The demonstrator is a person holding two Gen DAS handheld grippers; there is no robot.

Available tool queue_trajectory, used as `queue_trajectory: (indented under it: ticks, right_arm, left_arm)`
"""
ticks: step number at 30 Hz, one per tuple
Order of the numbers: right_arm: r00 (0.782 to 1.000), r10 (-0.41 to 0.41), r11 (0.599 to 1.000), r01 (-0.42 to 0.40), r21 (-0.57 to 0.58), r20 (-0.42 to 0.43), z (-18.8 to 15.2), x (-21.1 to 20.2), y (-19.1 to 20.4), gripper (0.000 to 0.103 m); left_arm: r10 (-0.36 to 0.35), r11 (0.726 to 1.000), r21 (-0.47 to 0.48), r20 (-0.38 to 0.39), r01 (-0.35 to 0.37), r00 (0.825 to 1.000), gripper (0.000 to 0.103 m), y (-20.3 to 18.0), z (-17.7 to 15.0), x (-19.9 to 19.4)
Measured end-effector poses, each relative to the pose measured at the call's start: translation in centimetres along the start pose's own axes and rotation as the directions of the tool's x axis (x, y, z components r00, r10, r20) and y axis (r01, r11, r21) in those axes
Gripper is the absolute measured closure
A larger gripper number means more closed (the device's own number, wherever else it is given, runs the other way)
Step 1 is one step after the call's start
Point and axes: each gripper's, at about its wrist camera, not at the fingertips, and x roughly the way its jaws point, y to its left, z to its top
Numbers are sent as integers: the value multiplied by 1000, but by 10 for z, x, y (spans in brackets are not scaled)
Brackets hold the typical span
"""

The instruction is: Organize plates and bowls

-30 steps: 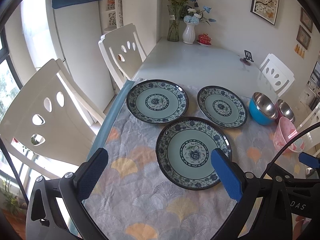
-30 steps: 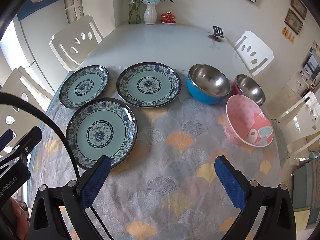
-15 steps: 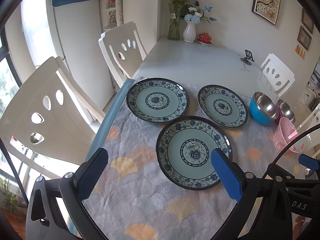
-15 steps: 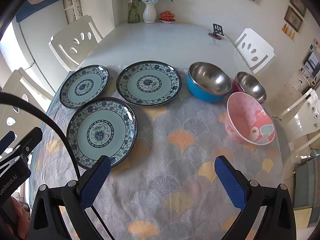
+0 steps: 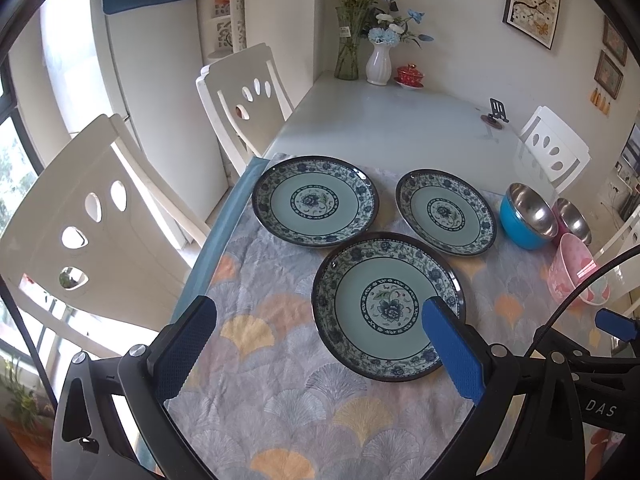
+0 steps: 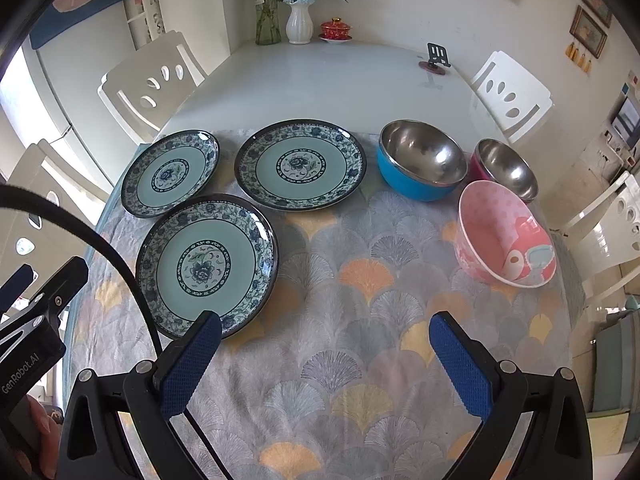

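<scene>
We saw the left gripper (image 5: 320,340) at the left, its jaws spread wide and holding nothing, hovering over the patterned cloth (image 6: 360,340) on the desk (image 6: 320,80). Three blue-and-green plates lay flat on the cloth: the far left plate (image 6: 170,174), the near plate (image 6: 206,266) just in front of it (their rims nearly touching), and the middle plate (image 6: 300,166) further right. In the left wrist view the near plate (image 5: 386,306) sat partly behind the gripper's right finger. Beyond the plates stood the blue bowl (image 6: 422,166), upright with a steel inside, then the small red bowl (image 6: 506,168) close beside it. The pink bowl (image 6: 504,236) stood nearest us, tilted towards the camera. The right gripper (image 6: 326,360) hung over bare cloth between the near plate and the pink bowl, jaws likewise wide and empty. White chairs (image 5: 92,216) ringed the desk.
</scene>
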Motion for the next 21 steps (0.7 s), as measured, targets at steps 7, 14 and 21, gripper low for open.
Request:
queue_trajectory:
  ticks: [7,14,21]
  right_arm:
    - [1000,2,1000,-2,-14,-12,4,6,4,0]
    - [1000,-1,1000,1,-21,-21,7,12,6,0]
    - [999,6,1000,-7,-22,-45,6,21,9,0]
  left_arm:
    - [1,1000,1,-12,-1,1000,1,0,1,6]
    - [4,1000,-4,-22,-4,1000,1,2,3,12]
    - [-6,1000,-6,-55,6,998,1,3,-1,22]
